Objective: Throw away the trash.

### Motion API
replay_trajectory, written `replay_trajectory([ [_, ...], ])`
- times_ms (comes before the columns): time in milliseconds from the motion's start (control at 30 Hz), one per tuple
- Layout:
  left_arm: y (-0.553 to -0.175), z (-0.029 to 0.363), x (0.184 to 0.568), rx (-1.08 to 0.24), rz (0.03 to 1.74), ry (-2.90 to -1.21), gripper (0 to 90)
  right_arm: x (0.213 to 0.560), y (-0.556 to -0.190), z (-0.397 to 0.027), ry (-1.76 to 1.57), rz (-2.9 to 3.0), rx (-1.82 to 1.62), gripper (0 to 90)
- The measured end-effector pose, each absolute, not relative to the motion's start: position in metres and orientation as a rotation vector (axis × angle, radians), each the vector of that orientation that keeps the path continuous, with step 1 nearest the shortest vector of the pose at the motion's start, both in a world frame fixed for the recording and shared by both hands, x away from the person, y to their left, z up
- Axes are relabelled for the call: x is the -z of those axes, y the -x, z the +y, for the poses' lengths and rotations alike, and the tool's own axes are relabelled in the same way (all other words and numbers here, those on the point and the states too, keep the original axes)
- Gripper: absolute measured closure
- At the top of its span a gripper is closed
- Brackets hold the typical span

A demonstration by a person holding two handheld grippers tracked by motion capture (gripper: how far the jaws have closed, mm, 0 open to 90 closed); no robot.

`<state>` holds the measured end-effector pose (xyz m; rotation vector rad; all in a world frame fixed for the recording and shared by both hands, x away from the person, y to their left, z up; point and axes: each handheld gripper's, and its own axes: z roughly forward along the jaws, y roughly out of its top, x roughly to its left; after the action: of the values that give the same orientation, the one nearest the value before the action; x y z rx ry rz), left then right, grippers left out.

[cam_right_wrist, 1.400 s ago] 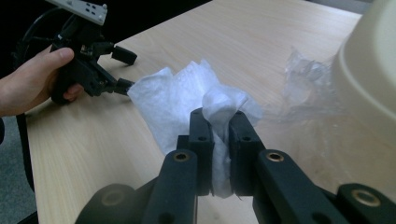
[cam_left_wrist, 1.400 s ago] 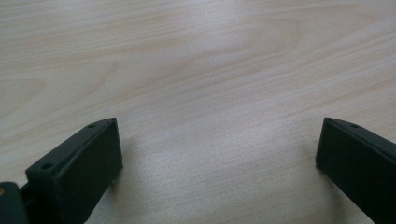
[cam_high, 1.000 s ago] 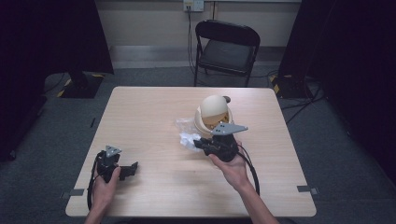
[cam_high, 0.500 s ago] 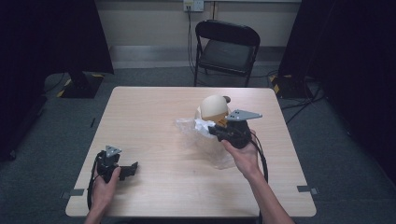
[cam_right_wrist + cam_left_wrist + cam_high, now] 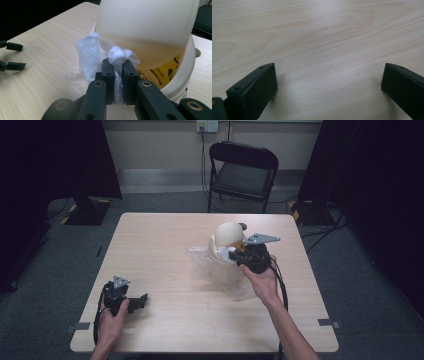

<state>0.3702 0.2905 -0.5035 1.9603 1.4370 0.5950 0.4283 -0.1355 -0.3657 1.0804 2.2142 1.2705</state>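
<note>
My right gripper (image 5: 117, 65) (image 5: 233, 255) is shut on a white tissue (image 5: 92, 57), whose crumpled end sticks out above the jaws. It holds the tissue right at the rim of a cream bin (image 5: 226, 244) (image 5: 182, 75) with a domed swing lid (image 5: 145, 22) and a yellow liner (image 5: 167, 70). A crinkled clear plastic bag (image 5: 227, 282) lies on the table under the right hand. My left gripper (image 5: 141, 301) rests low over the table's near left part, open, with bare wood between its jaws (image 5: 329, 82).
The wooden table (image 5: 160, 245) is bare at the left and middle. A black folding chair (image 5: 242, 170) stands behind its far edge. Dark curtains hang at both sides, and cables lie on the grey floor at the right.
My right gripper has carried the tissue up and away from the plastic bag to the bin's lid. The left gripper has stayed put.
</note>
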Motion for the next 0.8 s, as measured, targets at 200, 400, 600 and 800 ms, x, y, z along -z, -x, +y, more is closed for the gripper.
replay_trajectory([
  [200, -0.37, 0.29, 0.503, -0.598, 1.44, -1.959, 0.2, 0.366, -0.434, -0.135, -1.095, 2.219, -1.229, 83.4],
  [400, -0.37, 0.29, 0.503, -0.598, 1.44, -1.96, 0.2, 0.37, -0.441, -0.134, -1.121, 2.227, -1.191, 83.4],
  [600, -0.37, 0.29, 0.503, -0.6, 1.441, -1.958, 0.2, 0.374, -0.446, -0.13, -1.111, 2.252, -1.167, 83.2],
  [800, -0.37, 0.29, 0.503, -0.6, 1.444, -1.957, 0.3, 0.378, -0.451, -0.127, -1.127, 2.288, -1.129, 82.3],
])
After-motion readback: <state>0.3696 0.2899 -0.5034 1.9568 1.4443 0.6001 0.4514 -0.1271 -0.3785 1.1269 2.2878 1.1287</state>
